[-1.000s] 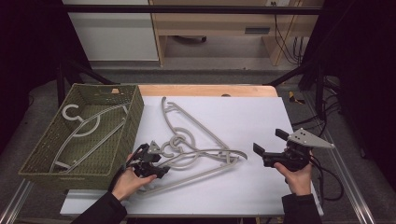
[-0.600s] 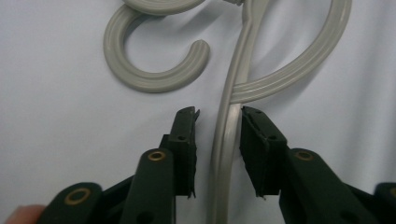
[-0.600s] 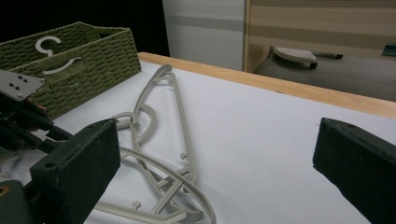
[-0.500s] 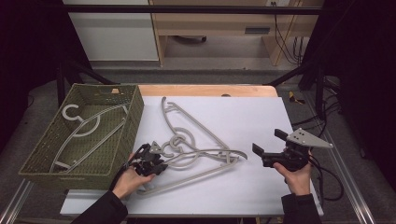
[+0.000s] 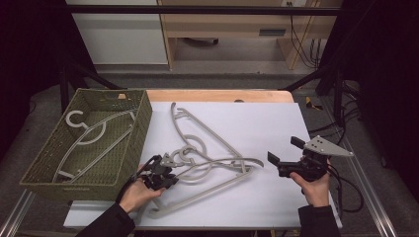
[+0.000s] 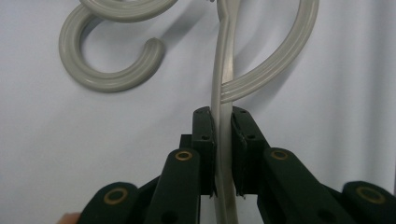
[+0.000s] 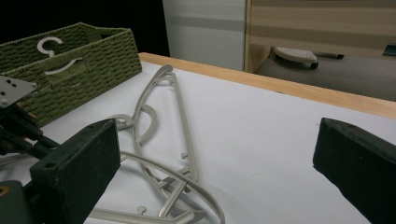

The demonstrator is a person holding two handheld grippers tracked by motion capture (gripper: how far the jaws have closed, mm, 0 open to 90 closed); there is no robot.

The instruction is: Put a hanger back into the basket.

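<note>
The left claw point(image 5: 165, 170) sits at the near left of the white table point(image 5: 276, 123), just right of the green woven basket point(image 5: 136, 123). In the left gripper view its two black jaws are pressed against either side of a thin grey arm of a hanger point(image 6: 223, 140), so the left claw point(image 6: 223, 154) is clamped on that hanger (the strip runs straight up between the pads). Beyond the jaws, the curved hook point(image 6: 107, 79) of another hanger lies flat on the table, and a second ribbed curve crosses the held arm just past the jaw tips.

In the high view the grey hangers point(image 5: 207, 153) lie tangled in a loose pile at the middle of the table, their hooks bunched close to the left claw and their long arms fanning to the right and to the far side. One hanger point(image 5: 185, 121) reaches toward the far edge beside the basket. Inside the basket lies another grey hanger point(image 5: 91, 138), its hook toward the far left corner.

The right claw point(image 5: 284, 150) is held above the near right of the table, well apart from the pile and pointing left toward it. Its jaws stand wide apart with nothing between them, as the right gripper view shows, with the right claw point(image 7: 210, 158) framing the tangle of hangers and the basket point(image 7: 70, 70) farther off.
</note>
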